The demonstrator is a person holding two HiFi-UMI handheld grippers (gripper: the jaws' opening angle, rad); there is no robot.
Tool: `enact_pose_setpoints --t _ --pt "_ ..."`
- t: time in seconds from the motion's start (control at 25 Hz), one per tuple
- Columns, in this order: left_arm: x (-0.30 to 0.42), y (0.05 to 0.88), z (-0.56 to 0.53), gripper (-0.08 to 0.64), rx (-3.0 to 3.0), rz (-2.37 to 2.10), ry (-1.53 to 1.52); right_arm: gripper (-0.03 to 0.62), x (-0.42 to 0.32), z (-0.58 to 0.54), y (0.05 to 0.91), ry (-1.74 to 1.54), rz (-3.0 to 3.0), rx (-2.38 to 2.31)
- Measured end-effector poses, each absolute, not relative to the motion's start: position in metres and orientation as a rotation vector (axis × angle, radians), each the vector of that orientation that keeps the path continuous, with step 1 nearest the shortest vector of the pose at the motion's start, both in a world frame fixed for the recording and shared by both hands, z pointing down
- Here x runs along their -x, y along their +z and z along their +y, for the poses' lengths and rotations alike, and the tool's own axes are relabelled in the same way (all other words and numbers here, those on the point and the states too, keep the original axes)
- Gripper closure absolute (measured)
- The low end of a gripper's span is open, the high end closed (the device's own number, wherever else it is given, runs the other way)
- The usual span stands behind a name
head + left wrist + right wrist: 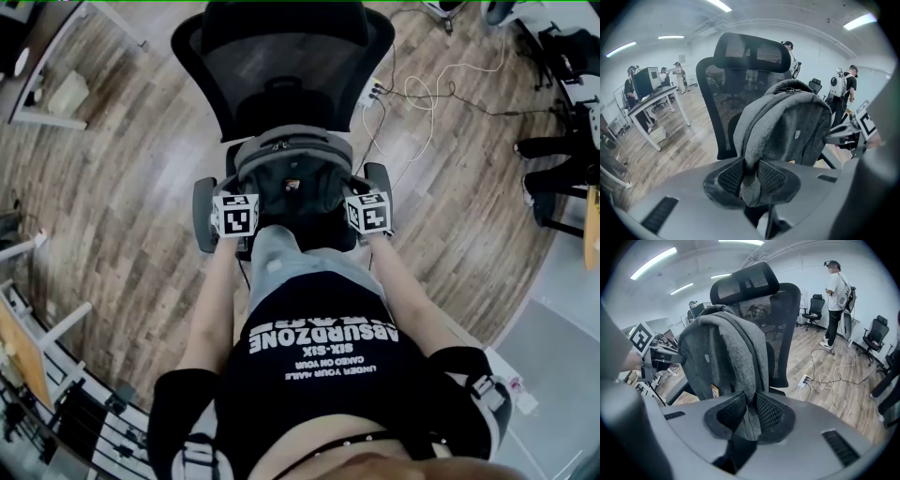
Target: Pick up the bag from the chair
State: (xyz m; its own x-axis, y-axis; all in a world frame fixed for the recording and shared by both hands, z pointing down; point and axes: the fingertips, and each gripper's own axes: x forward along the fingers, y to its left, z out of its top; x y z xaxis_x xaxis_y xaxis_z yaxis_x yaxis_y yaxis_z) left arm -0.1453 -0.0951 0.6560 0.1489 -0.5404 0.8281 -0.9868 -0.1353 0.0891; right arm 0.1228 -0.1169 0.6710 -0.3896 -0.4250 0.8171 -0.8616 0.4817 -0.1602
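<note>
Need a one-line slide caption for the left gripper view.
Left gripper shut on an edge of the grey bag, which stands before the back of the black mesh chair.

At lower centre of the head view, the person's black T-shirt (323, 352) bears white print, upside down: "ABSURDZONE", then "SIX-SIX". The smaller lines are unclear.

Both arms (214, 309) reach toward 12 o'clock; left tool (749, 177) and right tool (751, 414) each clamp bag (787, 126) fabric between closed jaws.
</note>
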Motion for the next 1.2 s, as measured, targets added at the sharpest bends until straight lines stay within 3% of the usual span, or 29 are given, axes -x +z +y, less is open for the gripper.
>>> enact_pose_setpoints --t 1.2 --pt "0.162 0.539 -0.099 0.472 -1.967 -1.612 0.597 0.522 -0.110 -0.123 0.555 0.688 -2.179 -1.217"
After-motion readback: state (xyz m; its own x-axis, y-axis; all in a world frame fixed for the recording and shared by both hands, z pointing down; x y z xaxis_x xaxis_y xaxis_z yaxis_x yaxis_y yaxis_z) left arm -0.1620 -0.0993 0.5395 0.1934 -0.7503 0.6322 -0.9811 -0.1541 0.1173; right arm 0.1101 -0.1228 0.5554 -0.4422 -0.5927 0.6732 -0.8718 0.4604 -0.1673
